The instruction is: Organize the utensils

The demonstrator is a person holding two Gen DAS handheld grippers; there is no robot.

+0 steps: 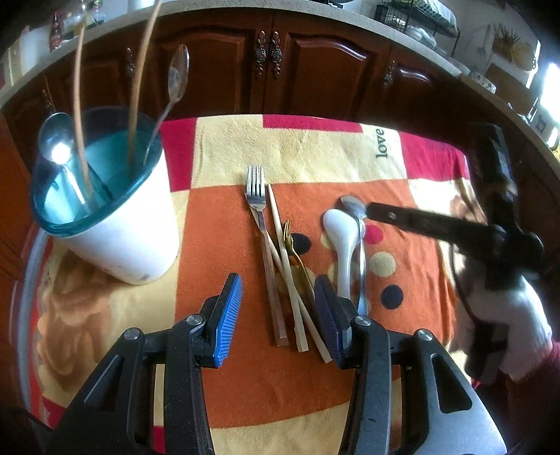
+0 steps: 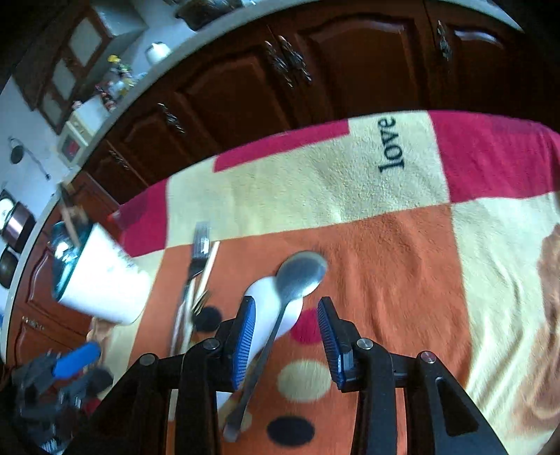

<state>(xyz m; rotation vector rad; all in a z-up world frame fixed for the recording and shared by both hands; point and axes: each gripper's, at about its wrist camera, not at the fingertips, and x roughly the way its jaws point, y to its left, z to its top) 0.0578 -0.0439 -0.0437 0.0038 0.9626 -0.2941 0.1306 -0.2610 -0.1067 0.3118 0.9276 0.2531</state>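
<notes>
A white holder cup with a teal rim (image 1: 115, 224) stands at the left and holds two metal spoons and two chopsticks. On the cloth lie a silver fork (image 1: 257, 199), chopsticks (image 1: 283, 259), a small gold fork (image 1: 297, 255), a white ceramic spoon (image 1: 341, 238) and a metal spoon (image 1: 360, 238). My left gripper (image 1: 278, 309) is open above the forks' and chopsticks' handles. My right gripper (image 2: 287, 336) is open over the metal spoon (image 2: 297, 276) and white spoon (image 2: 266, 301); it also shows in the left wrist view (image 1: 381, 213). The cup also shows in the right wrist view (image 2: 105, 280).
A patterned orange, yellow and red cloth (image 1: 315, 147) covers the table. Dark wooden cabinets (image 1: 266, 63) stand behind it. A counter above carries jars and a dish rack (image 1: 420, 17).
</notes>
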